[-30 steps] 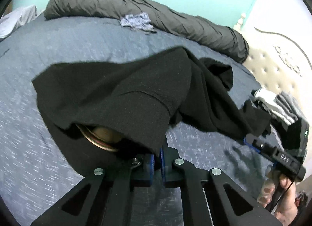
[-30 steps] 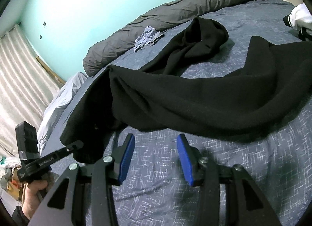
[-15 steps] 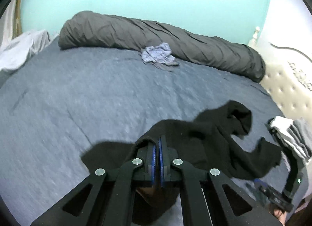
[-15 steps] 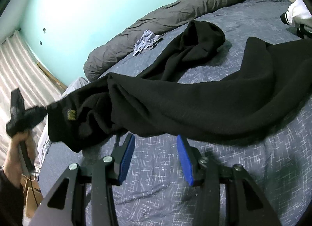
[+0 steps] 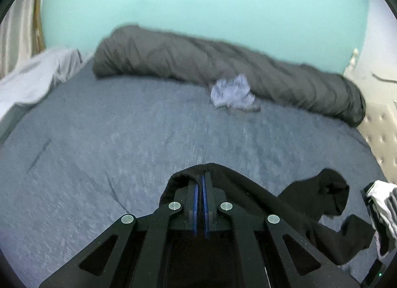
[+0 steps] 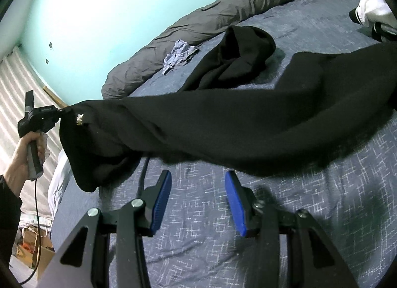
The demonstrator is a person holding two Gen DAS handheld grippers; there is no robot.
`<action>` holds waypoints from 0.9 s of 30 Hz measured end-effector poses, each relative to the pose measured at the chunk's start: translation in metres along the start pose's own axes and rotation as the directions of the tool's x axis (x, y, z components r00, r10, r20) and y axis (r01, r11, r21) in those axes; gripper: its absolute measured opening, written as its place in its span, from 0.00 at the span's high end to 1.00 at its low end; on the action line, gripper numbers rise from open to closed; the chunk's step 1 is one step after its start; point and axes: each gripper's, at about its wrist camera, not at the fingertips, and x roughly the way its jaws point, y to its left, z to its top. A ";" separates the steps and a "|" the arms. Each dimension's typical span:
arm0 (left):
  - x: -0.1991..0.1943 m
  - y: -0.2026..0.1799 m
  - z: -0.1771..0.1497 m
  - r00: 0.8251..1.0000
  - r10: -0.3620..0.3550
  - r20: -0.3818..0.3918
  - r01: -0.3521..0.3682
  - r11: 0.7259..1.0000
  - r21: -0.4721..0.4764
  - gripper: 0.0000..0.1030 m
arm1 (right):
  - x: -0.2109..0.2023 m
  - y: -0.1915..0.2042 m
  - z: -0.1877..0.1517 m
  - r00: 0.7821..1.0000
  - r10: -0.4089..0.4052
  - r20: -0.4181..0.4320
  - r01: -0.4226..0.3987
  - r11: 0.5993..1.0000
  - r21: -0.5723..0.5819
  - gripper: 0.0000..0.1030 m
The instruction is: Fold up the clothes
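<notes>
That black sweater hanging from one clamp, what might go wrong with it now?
The left gripper pinches only a small edge of the black sweater, so the heavy cloth could slip out. The right gripper is open and empty, so nothing supports the rest. The part dragging on the bed might bunch instead of spreading flat.

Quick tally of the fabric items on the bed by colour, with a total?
Black: 1, the black garment pinched in the left tongs
Dark grey: 1, the rolled duvet
Pale blue-grey: 1, the crumpled cloth
White and grey: 1, the folded pile
Total: 4
</notes>
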 end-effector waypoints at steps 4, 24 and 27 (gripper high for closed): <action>0.016 0.010 -0.018 0.999 -0.009 -0.049 0.007 0.999 -0.034 0.95 | 0.001 0.000 -0.001 1.000 0.004 -0.008 -0.004 1.000 -0.001 0.56; -0.014 0.023 -0.144 0.999 -0.001 -0.044 -0.002 0.997 -0.072 0.16 | 0.001 -0.022 0.003 0.998 -0.060 -0.022 0.062 0.996 0.066 0.47; -0.017 0.016 -0.161 1.000 -0.018 -0.019 0.015 0.993 -0.120 0.11 | -0.005 -0.031 0.005 0.994 -0.104 -0.014 0.105 0.990 0.090 0.47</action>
